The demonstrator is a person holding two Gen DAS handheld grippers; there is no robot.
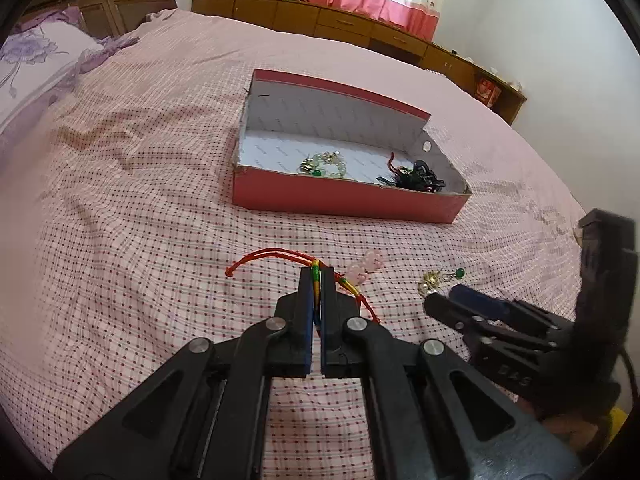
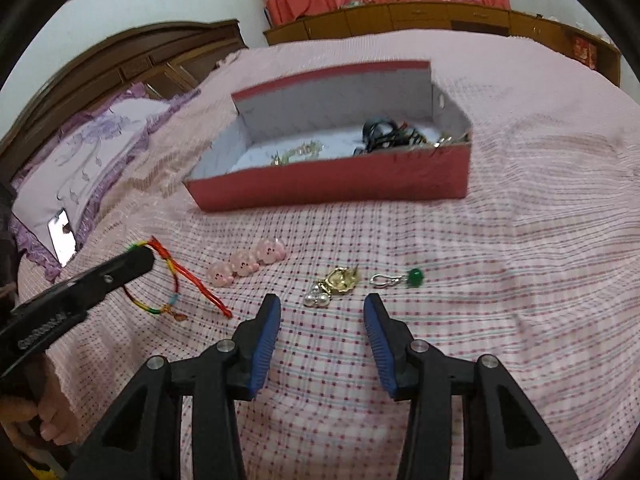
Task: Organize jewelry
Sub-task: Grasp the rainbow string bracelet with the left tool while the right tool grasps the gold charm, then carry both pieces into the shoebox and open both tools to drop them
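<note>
My left gripper [image 1: 316, 276] is shut on a red braided string bracelet [image 1: 280, 258] with green and yellow bands, low over the bed. The bracelet also shows in the right wrist view [image 2: 180, 280] under the left gripper [image 2: 138, 256]. A pink clip [image 2: 248, 262] lies beside it. My right gripper [image 2: 322, 304] is open and empty, just short of a gold and pearl earring [image 2: 334, 284] and a green bead pendant [image 2: 400, 279]. A red open box [image 1: 348, 198] further back holds a green bead bracelet [image 1: 328, 164] and dark hair ties [image 1: 416, 176].
Everything lies on a pink checked bedspread [image 1: 140, 220]. A purple flowered pillow [image 2: 88, 160] with a phone [image 2: 63, 236] on it lies at the left. A wooden headboard [image 2: 140, 56] and low cabinets [image 1: 320, 20] stand behind the bed.
</note>
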